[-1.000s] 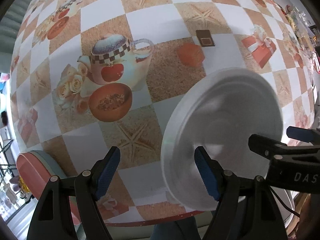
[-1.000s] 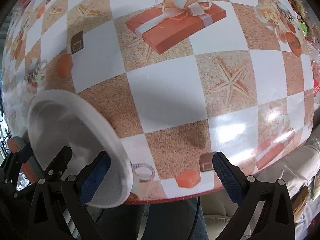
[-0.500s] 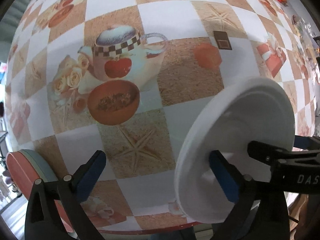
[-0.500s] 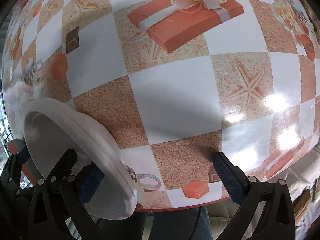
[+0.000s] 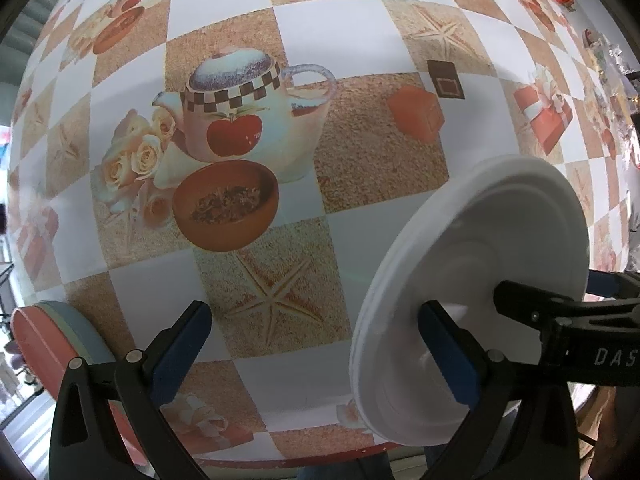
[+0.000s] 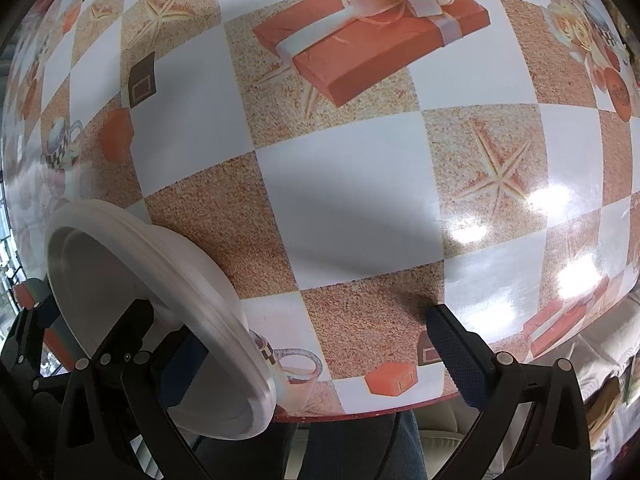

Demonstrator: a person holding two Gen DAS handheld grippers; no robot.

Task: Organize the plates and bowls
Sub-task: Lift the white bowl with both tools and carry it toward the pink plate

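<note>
Seen from my left tongs (image 5: 316, 348), which point straight down over a table edge. At far left, stacked dishes (image 5: 44, 340), red over pale blue, sit at the table's rim, just outside my left finger. The tongs' jaws have just been opening and now stand wide apart. Between them lies mostly the cloth (image 5: 340, 32), a glossy check of white and sandy squares printed with a teapot, roses, starfish and gift boxes.

To the right, a white plate (image 5: 500, 220) stands tilted on edge, its underside towards this camera and its low rim over the table edge. My right finger's pad sits in front of that underside, but the two pads do not close on the plate. Further right, my right tongs (image 6: 316, 344) come in from the side, one black finger across the plate's face.

Seen from my right tongs, the plate is at lower left, hollow side towards the camera, leaning against my left finger. The left tongs show dimly behind it. These jaws are also far apart, the right pad well clear over the cloth. I cannot tell what bears the plate's weight. A leg (image 6: 360, 448) in jeans shows below the table edge.
</note>
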